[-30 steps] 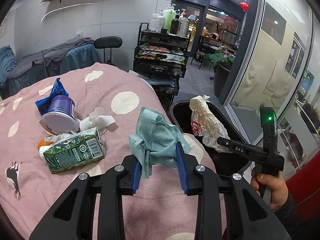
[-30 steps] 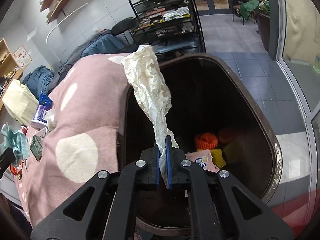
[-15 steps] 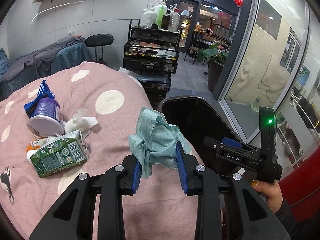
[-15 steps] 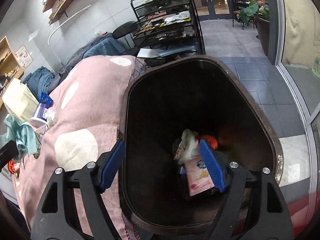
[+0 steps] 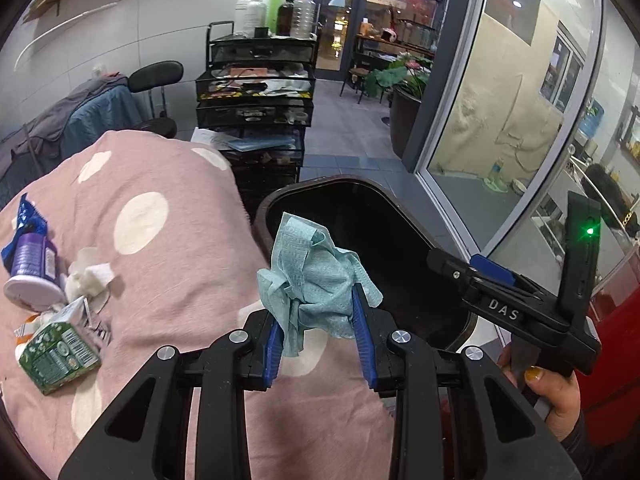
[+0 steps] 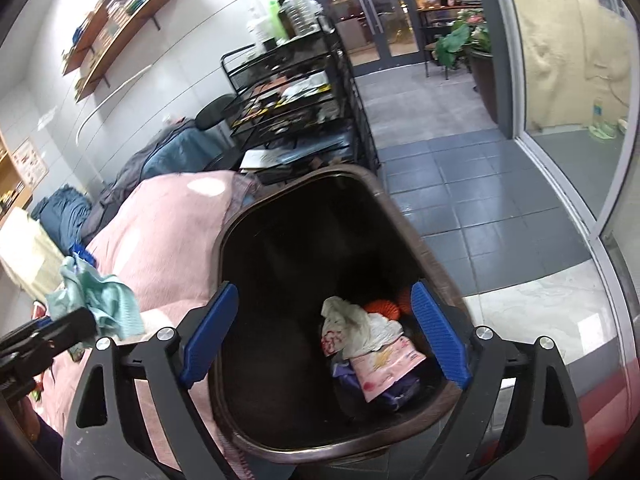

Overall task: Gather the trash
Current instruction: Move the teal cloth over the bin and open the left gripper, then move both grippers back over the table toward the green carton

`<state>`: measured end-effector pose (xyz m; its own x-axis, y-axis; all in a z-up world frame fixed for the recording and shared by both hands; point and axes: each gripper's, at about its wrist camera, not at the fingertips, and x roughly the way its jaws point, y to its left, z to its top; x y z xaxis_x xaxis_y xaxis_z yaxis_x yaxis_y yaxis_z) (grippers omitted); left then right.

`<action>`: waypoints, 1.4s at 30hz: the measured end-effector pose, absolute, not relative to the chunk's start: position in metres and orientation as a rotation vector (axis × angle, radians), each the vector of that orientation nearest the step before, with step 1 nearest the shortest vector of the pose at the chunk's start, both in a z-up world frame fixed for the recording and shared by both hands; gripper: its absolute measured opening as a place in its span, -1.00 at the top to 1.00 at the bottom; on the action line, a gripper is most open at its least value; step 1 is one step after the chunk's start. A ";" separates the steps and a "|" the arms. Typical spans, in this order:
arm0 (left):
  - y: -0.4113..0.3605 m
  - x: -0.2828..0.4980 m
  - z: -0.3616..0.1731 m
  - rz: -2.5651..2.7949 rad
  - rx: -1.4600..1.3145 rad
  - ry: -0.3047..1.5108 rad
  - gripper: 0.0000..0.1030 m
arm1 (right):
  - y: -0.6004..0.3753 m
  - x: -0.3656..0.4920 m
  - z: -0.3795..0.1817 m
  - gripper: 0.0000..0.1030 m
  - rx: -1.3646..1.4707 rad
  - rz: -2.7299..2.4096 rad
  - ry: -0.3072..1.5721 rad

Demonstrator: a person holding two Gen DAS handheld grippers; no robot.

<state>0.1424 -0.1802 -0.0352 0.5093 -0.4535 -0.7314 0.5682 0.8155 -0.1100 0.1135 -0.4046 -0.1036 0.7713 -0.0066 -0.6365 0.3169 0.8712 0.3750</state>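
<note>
My left gripper (image 5: 320,320) is shut on a crumpled teal cloth (image 5: 316,276), held over the edge of the pink dotted blanket (image 5: 172,264), beside the dark bin's rim (image 5: 320,182). My right gripper (image 6: 324,292) hangs over the bin (image 6: 304,176); its jaws are opening with nothing between them. A crumpled white paper (image 6: 360,328) lies inside the bin on a pink packet (image 6: 388,364). In the left wrist view the right gripper (image 5: 452,266) shows at the right, held by a hand (image 5: 556,396). The right wrist view catches the teal cloth (image 6: 104,296) at its left edge.
On the blanket's left lie a green carton (image 5: 60,352), a purple cup (image 5: 30,272), white tissue (image 5: 90,276) and a blue wrapper (image 5: 24,224). A black wire trolley (image 5: 256,96) with bottles stands behind the bin. A glass wall (image 5: 500,112) runs along the right.
My right gripper opened and the white paper dropped into the bin. My left gripper carried the teal cloth to the right, closer to the bin.
</note>
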 end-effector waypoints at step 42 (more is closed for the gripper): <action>-0.228 0.146 -0.047 -0.617 0.299 0.811 -0.84 | -0.444 0.101 -0.102 -0.82 0.543 -0.273 0.635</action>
